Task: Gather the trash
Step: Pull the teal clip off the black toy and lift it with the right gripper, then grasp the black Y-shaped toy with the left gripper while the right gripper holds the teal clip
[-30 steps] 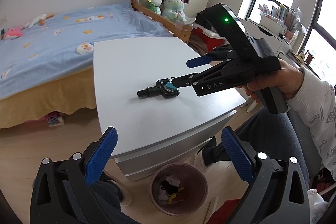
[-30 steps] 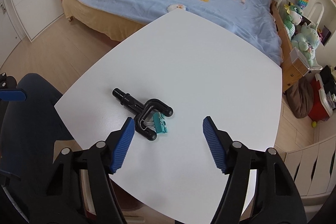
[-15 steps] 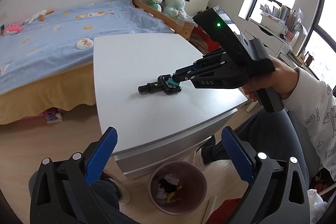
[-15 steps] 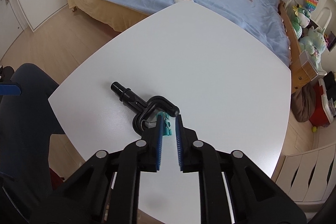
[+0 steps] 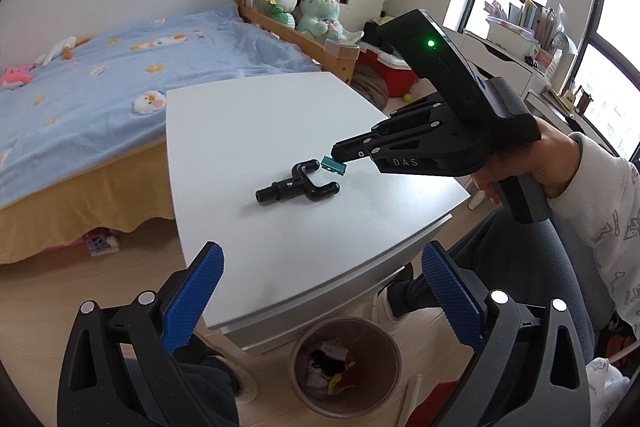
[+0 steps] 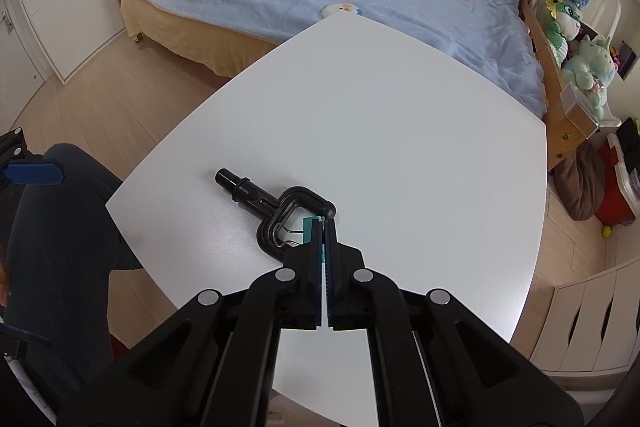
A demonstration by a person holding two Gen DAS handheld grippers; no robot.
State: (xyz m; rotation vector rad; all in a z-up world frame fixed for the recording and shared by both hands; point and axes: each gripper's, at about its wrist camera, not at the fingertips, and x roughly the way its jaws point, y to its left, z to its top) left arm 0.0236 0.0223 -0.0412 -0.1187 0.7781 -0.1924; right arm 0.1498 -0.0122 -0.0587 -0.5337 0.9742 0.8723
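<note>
Right now the right gripper (image 5: pixel 335 151) has its jaws pressed together on a small teal binder clip (image 5: pixel 334 165), pinching it just above the white table (image 5: pixel 248 115). Its wire handle reaches into the loop of a black plastic fitting (image 6: pixel 276 203) lying on the tabletop, near the front edge. The left gripper (image 5: pixel 320 291) hovers low in front of the table with its blue pads (image 5: pixel 192 291) spread wide and nothing between them. Below it, on the wooden floor, a pinkish trash bin (image 5: pixel 384 343) holds a few scraps
</note>
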